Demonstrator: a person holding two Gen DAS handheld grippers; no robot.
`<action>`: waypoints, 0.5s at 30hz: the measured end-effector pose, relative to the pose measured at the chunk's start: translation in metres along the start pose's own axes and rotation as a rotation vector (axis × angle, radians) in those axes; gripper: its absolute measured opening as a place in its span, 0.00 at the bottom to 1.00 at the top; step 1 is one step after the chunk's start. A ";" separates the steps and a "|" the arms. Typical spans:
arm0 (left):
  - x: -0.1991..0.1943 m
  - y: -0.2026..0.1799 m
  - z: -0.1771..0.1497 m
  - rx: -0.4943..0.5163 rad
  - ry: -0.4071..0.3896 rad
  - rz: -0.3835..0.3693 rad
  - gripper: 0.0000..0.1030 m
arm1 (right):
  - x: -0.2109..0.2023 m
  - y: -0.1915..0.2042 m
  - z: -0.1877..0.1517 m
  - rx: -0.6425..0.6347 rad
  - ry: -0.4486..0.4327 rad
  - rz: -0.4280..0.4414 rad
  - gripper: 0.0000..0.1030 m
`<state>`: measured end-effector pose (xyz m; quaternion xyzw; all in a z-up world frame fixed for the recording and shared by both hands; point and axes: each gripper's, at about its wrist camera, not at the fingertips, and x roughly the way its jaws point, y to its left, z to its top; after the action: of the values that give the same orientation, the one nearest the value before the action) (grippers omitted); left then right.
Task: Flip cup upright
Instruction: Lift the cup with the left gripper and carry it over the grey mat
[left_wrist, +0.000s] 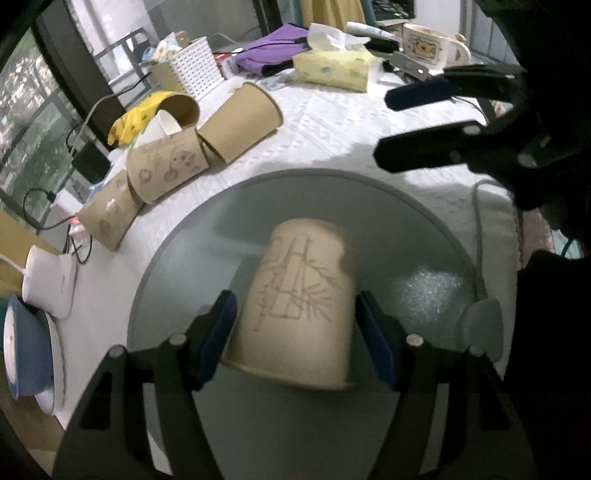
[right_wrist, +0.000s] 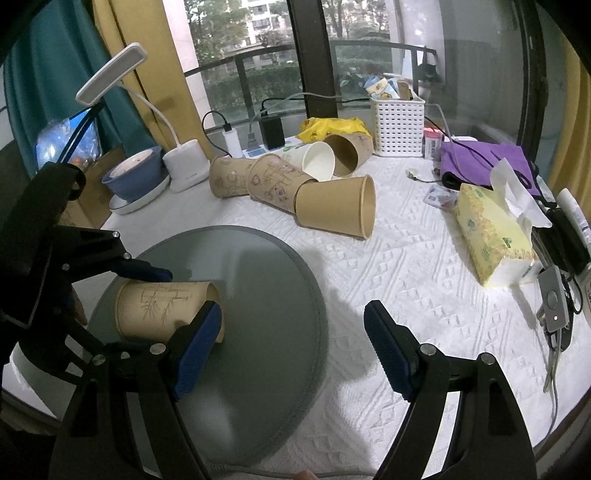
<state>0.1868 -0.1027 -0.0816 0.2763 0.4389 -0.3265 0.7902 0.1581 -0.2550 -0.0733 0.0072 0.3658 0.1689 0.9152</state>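
The paper cup (left_wrist: 299, 314), printed with a bamboo sketch, sits low in the centre of the left wrist view, between the blue pads of the left gripper (left_wrist: 295, 339), which is clenched on its sides. In the right wrist view the cup (right_wrist: 162, 310) shows at lower left, lying sideways above the round grey mat (right_wrist: 266, 332), seemingly lifted clear of it. The step in hand looks like the turn itself: cup grasped and partway rotated. The next move likely calls for rolling the wrist until the rim faces up, then setting the base on the mat. The right gripper (right_wrist: 295, 350) is released, its jaws wide apart over mat and white cloth (right_wrist: 406, 258). A pile of spare cups (right_wrist: 291, 184) lies toward the upper middle.
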 end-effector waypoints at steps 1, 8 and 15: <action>-0.001 0.001 0.000 -0.010 -0.003 -0.007 0.68 | 0.000 0.000 0.000 0.000 -0.001 0.000 0.80; -0.009 0.006 -0.003 -0.060 -0.026 -0.029 0.76 | 0.001 0.002 0.003 -0.013 0.001 -0.004 0.80; -0.036 0.014 -0.012 -0.151 -0.084 0.001 0.86 | -0.002 0.007 0.014 -0.068 0.004 0.002 0.80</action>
<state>0.1771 -0.0752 -0.0532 0.2019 0.4285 -0.3034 0.8268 0.1639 -0.2472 -0.0610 -0.0240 0.3615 0.1821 0.9141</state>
